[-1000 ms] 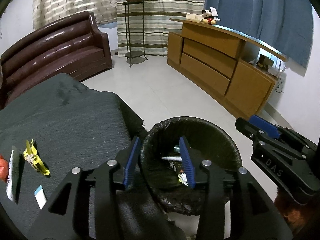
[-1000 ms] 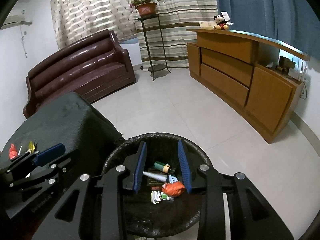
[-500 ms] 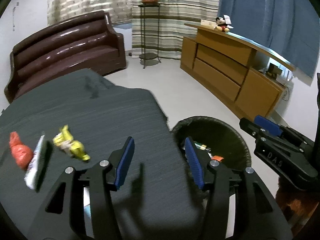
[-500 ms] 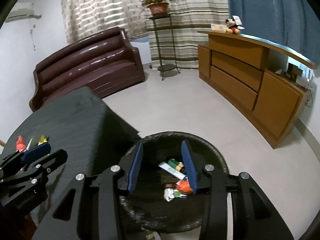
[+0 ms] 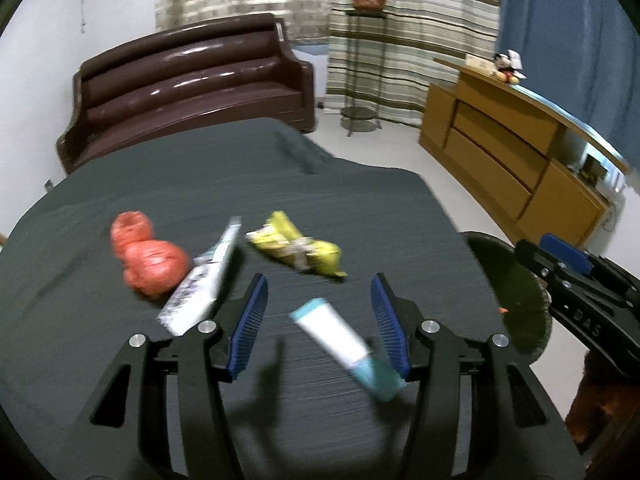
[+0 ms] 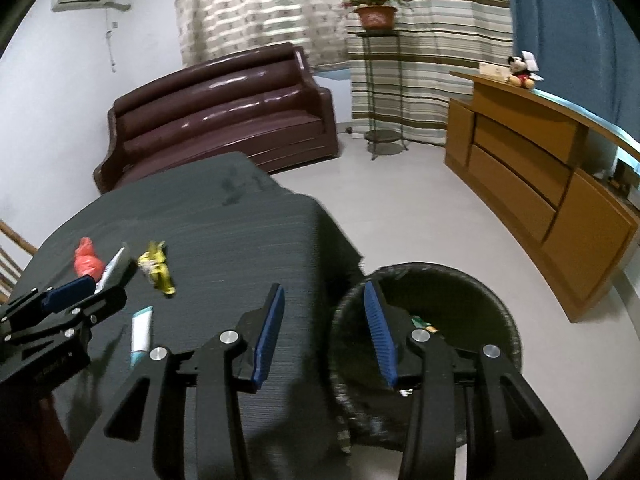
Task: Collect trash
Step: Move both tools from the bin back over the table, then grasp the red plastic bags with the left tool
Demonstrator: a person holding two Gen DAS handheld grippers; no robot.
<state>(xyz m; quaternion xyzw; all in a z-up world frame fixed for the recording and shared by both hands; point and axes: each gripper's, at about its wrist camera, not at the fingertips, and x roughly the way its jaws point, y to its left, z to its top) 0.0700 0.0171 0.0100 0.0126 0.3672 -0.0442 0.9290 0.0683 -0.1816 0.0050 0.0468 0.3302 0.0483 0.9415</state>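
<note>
The left claw (image 5: 318, 312) hangs over the dark table (image 5: 200, 184) with its blue-padded jaws apart and nothing gripped; they have just been opening. Below and between the fingers, nearer the right one, a white tube with a teal cap (image 5: 346, 348) lies slantwise on the cloth, and no pad presses on it. Just ahead of the fingertips sits a crumpled yellow wrapper (image 5: 296, 250). Ahead and to the left of the claw lies a flat white packet (image 5: 202, 282), and touching its far side is a crumpled orange bag (image 5: 148, 256). To the right of this claw, past the table edge, the rim of the black bin (image 5: 508, 280) shows, with the right claw's body over it.

The right claw (image 6: 324, 312) also stands with its jaws apart and empty, and they too have just been opening. Its left finger hangs over the table edge and its right finger over the bin (image 6: 472, 300), which stands on the floor just beside the table and holds some scraps, mostly hidden by the finger. To the left of this claw, the tube (image 6: 141, 334) lies on the table (image 6: 240, 232), close to the left claw's body. Farther ahead and left are the yellow wrapper (image 6: 156, 268), the white packet (image 6: 114, 266) and the orange bag (image 6: 86, 262).
</note>
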